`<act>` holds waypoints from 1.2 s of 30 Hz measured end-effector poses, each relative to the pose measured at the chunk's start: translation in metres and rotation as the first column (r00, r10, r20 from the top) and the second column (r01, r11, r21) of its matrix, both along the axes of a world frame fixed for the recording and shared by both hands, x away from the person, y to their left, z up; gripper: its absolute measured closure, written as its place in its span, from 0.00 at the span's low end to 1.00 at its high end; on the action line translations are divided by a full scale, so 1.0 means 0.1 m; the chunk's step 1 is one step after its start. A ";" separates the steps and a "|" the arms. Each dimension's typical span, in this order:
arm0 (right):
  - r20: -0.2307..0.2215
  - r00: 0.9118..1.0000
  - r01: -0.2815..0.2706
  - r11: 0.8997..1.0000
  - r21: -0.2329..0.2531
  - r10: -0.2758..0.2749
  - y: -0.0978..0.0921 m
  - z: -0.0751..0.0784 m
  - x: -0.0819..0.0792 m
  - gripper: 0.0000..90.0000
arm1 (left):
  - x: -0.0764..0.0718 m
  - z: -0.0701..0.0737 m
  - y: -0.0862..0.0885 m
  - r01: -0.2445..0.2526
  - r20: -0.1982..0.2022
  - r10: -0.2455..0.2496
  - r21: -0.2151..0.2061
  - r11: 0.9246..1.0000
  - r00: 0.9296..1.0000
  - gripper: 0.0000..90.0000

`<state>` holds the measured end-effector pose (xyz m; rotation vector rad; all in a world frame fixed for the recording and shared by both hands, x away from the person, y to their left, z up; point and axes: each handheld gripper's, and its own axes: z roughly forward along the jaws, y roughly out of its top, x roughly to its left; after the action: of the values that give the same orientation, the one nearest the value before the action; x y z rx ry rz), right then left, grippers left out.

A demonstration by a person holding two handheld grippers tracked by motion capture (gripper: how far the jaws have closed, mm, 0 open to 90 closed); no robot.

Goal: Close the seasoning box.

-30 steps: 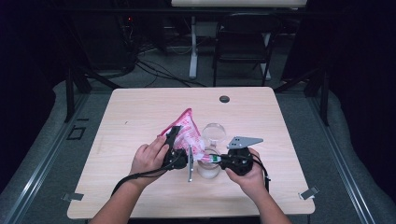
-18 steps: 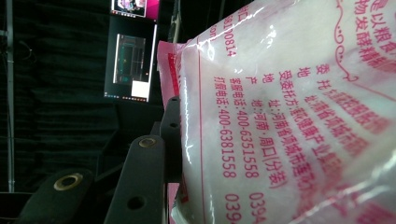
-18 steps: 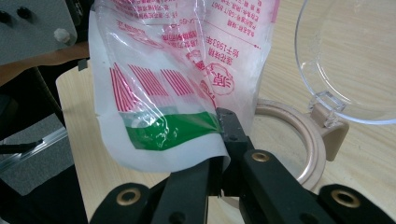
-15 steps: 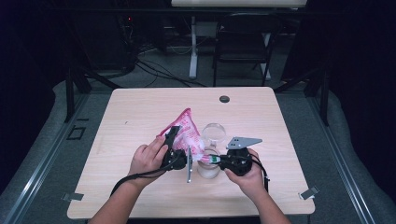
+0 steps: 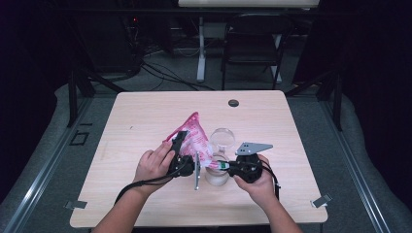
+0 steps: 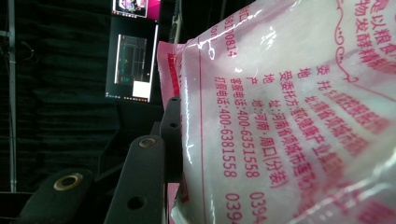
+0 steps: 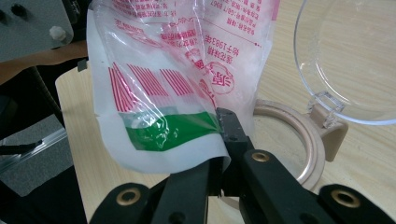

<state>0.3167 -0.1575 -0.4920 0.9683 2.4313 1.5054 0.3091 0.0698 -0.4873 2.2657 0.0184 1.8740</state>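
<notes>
A soft pink-and-white printed plastic pouch of white powder [image 5: 194, 138] hangs tilted over a clear round jar with a tan rim and a flipped-back clear lid [image 5: 217, 167], near the table's centre, toward six o'clock. The left gripper [image 5: 180, 145] stands at nine o'clock of the jar with its jaws closed on the pouch's upper body; in the left gripper view the film bulges against one black jaw. The right gripper [image 7: 219, 140], at three o'clock of the jar, has its jaws pinched almost fully together on the pouch's lower green-banded corner [image 7: 163, 130], just above the jar mouth.

The step in hand looks like opening or aiming that corner for pouring. The next move probably calls for tearing or holding the corner over the tan rim [image 7: 299, 135] while the left side lifts and tips.

Whether the corner is already cut is hard to tell. The jar's contents are unclear, and the pouch hides part of its mouth.
</notes>
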 end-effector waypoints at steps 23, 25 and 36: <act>0.003 1.000 0.004 1.000 -0.001 -0.004 -0.01 0.00 0.00 1.00 | 0.00 0.00 -0.01 0.003 0.002 -0.003 0.000 1.000 1.000 0.74; 0.002 1.000 0.004 1.000 0.001 -0.004 -0.01 0.00 0.00 1.00 | 0.00 0.01 -0.01 0.003 0.002 -0.003 0.000 1.000 1.000 0.74; 0.002 1.000 0.008 1.000 0.007 -0.008 -0.01 0.00 0.01 1.00 | 0.00 0.03 -0.02 0.007 0.008 -0.007 0.002 1.000 1.000 0.74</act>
<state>0.3172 -0.1586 -0.4920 0.9759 2.4197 1.5125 0.3094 0.0679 -0.4848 2.2569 0.0079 1.8806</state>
